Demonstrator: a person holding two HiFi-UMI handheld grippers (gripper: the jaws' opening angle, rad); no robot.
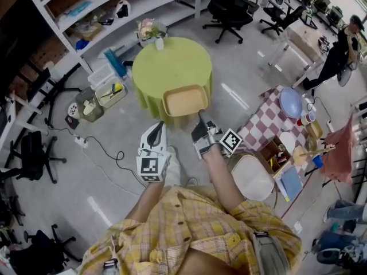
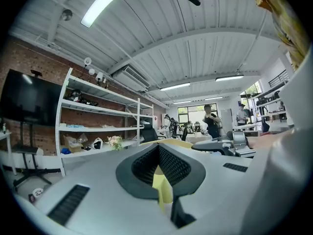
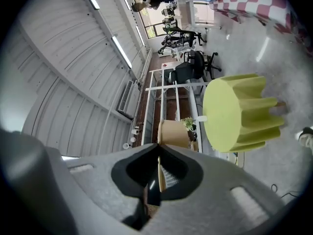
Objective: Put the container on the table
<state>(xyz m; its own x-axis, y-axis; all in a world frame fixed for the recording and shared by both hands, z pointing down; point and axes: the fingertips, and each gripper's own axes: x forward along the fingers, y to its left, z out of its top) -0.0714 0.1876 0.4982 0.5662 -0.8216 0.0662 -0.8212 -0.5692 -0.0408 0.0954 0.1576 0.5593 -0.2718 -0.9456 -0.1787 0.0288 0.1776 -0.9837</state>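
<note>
The container (image 1: 184, 101) looks smooth, matt tan plastic; the round table (image 1: 172, 67) wears a matt green cloth (image 1: 150, 99).

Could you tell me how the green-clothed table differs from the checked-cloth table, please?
The green table is round with a plain lime cloth; the checked table wears red-and-white squares. The green table carries just a flower vase at its far edge; the checked table is crowded with a blue dish, cups and other items. Both cloths drape down over the sides.

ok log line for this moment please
phase: carry | container: at near edge of green table, not yet set down | left hand-held gripper: shut on container | right hand-held gripper: shut on container
</note>
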